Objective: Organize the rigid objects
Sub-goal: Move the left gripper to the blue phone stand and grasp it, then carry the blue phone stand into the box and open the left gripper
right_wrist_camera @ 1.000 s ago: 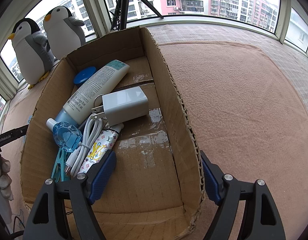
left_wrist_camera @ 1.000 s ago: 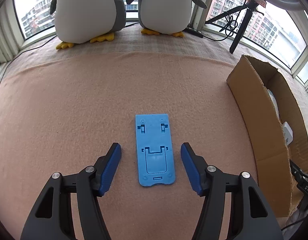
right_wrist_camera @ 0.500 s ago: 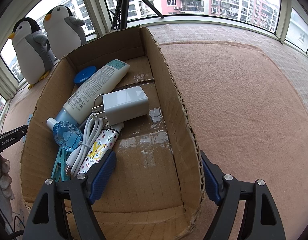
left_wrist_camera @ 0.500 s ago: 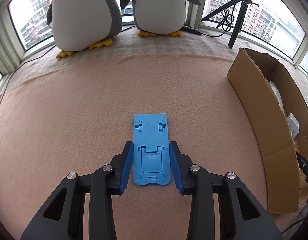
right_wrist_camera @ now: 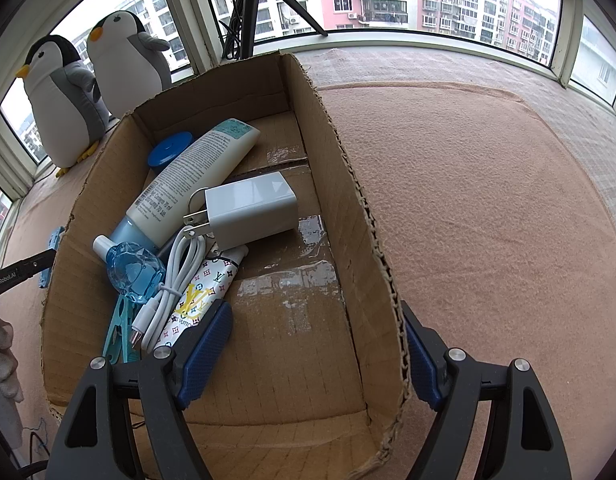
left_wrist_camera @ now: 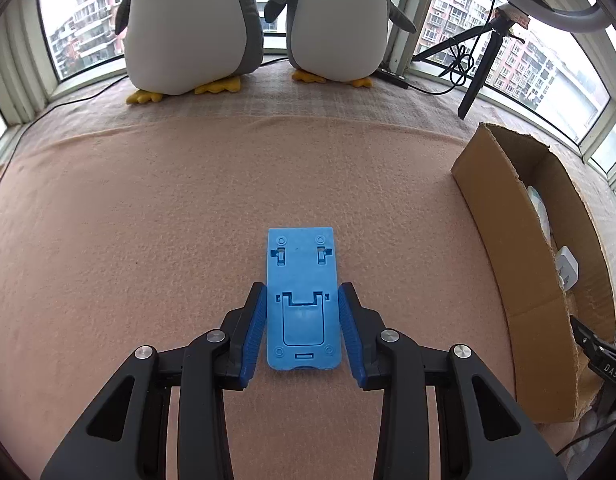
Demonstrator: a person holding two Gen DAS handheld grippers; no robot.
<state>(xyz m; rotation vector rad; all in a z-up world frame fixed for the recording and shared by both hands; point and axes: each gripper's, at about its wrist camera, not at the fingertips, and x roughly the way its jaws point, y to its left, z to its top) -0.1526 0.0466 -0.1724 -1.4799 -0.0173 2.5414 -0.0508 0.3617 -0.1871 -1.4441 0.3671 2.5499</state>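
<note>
A flat blue plastic phone stand (left_wrist_camera: pixel 303 300) lies on the peach blanket (left_wrist_camera: pixel 147 240). My left gripper (left_wrist_camera: pixel 303 292) is shut on it, its blue pads pressing the stand's two long edges near the near end. The open cardboard box (left_wrist_camera: pixel 508 248) stands to the right of it. My right gripper (right_wrist_camera: pixel 314 312) is open and straddles the box's right wall (right_wrist_camera: pixel 348 184), one finger inside and one outside, holding nothing. Inside the box lie a lotion tube (right_wrist_camera: pixel 195 168), a white charger (right_wrist_camera: pixel 251 208), a white cable (right_wrist_camera: pixel 167 284), a blue crystal-capped bottle (right_wrist_camera: pixel 133 266) and a patterned tube (right_wrist_camera: pixel 203 292).
Two penguin plush toys (left_wrist_camera: pixel 195 20) stand at the window sill behind the blanket. A black tripod (left_wrist_camera: pixel 480 64) and cables stand near the box's far corner. A teal clothes peg (right_wrist_camera: pixel 119 328) and a blue round lid (right_wrist_camera: pixel 169 148) also lie in the box.
The left jaws have closed from wide apart onto the sides of the blue stand, and that gripper has edged forward. The right gripper and the box contents have not moved.
</note>
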